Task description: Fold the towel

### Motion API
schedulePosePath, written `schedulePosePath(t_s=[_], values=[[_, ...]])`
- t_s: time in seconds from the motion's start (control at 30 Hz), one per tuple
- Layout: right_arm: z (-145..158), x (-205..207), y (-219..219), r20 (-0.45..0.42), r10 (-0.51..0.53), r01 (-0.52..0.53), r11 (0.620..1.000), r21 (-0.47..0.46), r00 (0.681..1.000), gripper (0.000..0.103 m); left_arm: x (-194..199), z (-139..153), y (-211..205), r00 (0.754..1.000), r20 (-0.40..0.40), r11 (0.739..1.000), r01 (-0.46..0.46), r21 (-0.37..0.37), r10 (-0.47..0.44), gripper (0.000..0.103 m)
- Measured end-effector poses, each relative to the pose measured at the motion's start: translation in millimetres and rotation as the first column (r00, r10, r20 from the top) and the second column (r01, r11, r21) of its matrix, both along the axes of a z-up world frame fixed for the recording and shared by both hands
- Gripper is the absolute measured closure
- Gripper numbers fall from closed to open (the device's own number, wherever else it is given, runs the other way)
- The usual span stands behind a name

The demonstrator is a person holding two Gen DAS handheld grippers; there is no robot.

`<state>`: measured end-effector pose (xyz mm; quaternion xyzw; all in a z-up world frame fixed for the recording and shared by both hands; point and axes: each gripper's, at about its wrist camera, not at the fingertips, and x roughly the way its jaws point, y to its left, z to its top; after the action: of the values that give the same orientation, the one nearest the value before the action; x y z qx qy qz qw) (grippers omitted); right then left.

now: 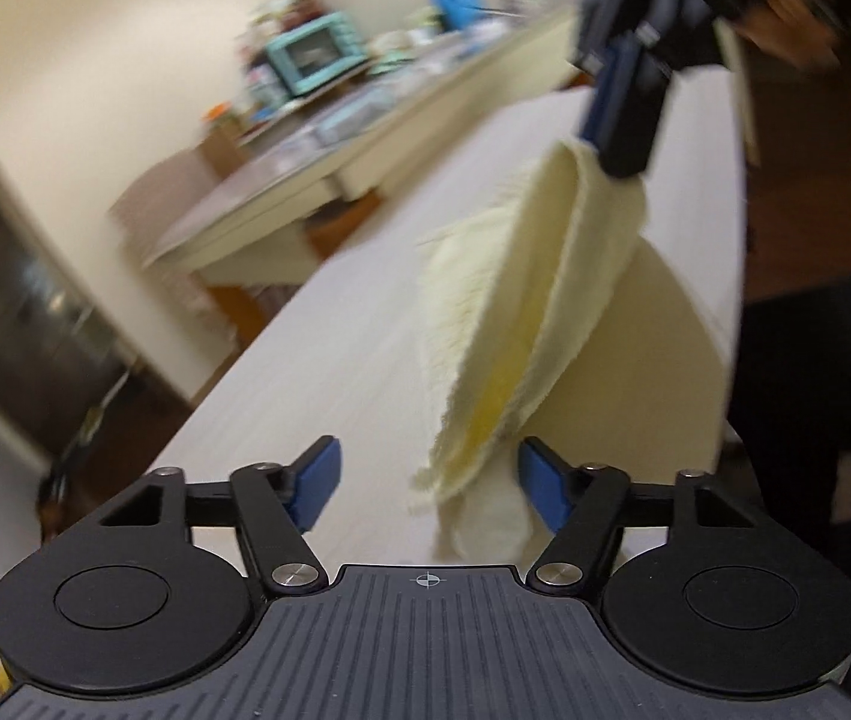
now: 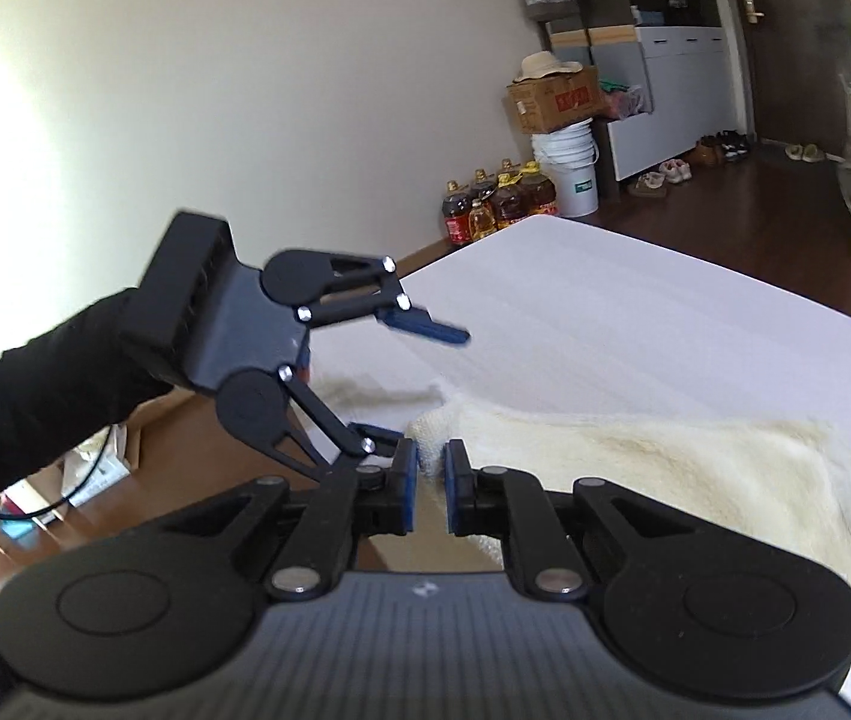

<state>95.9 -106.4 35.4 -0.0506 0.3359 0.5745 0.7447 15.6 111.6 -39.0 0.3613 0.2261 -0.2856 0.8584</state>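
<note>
The right tool (image 2: 431, 483), its blue pads nearly together, clenches an edge of the pale cream terry-cloth towel (image 2: 635, 468), lifting that part clear of the white worktop (image 2: 635, 324). In the left wrist view the cloth (image 1: 521, 312) hangs in a doubled fold from the right tool (image 1: 620, 138) above and drapes down between the fingers of the left tool (image 1: 428, 483), which stands released, jaws spread wide, with the fold's lower end beside its right finger. Beyond the right tool, the rest of the towel lies flat on the worktop.
</note>
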Motion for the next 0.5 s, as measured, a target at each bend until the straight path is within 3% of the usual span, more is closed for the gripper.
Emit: schedulePosePath(t_s=[0.1,0.13,0.37,0.5], values=[[-3,-3,-20,-0.024,-0.020,0.020,1.000,0.001,1.000,0.092,-6,-3,-15,0.997,-0.026,0.996,0.074,0.049,-0.073,0.088],[-5,-4,-25,-0.028,-0.028,0.028,1.000,-0.001,0.999,0.092,-8,-2,-19,0.995,-0.041,0.994,0.092,0.059,-0.089,0.092],[-22,-13,-51,-0.046,-0.073,0.075,0.996,0.040,0.996,0.089,-12,12,-30,0.984,-0.142,0.990,0.117,0.080,-0.105,0.095],[-31,-28,-51,0.059,-0.110,0.108,0.994,0.035,0.992,0.078,-7,20,-33,0.982,-0.162,0.991,0.110,0.072,-0.097,0.095]])
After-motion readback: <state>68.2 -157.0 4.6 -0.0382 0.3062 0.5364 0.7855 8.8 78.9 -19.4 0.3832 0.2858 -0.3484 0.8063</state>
